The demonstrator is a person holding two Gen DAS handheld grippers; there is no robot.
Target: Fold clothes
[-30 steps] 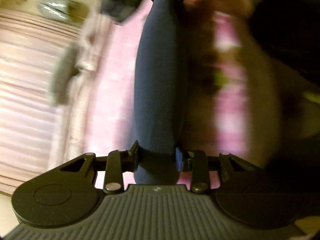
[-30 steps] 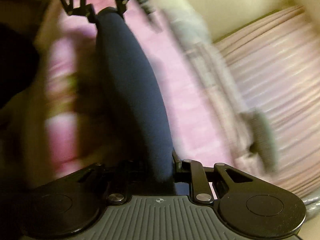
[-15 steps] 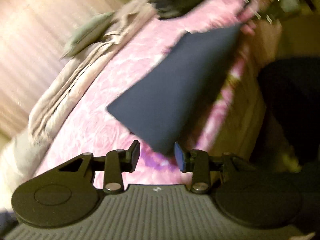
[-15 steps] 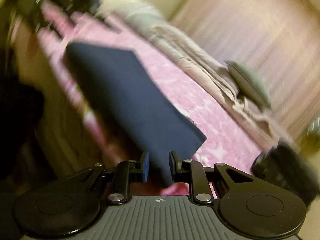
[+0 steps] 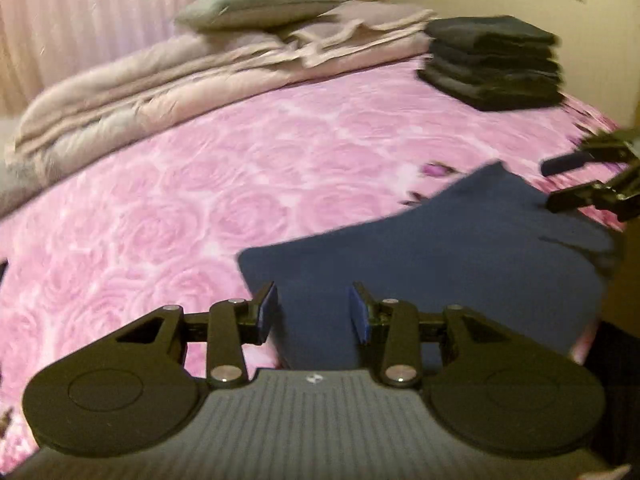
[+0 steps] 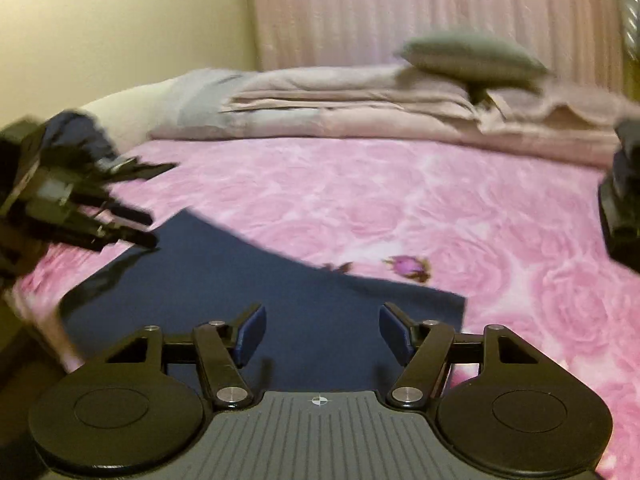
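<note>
A navy blue folded garment lies flat on the pink rose bedspread near the bed's front edge. It also shows in the right wrist view. My left gripper is open just over the garment's near left end, holding nothing. My right gripper is open over the garment's near right end, holding nothing. The right gripper shows at the right of the left wrist view, and the left gripper at the left of the right wrist view.
A stack of dark folded clothes sits at the far right of the bed. A folded beige duvet with a grey pillow runs along the far side. A pink curtain hangs behind.
Both grippers held the navy garment stretched in the air, laid it on the bed and opened. It now lies flat, and both grippers are free of it.
</note>
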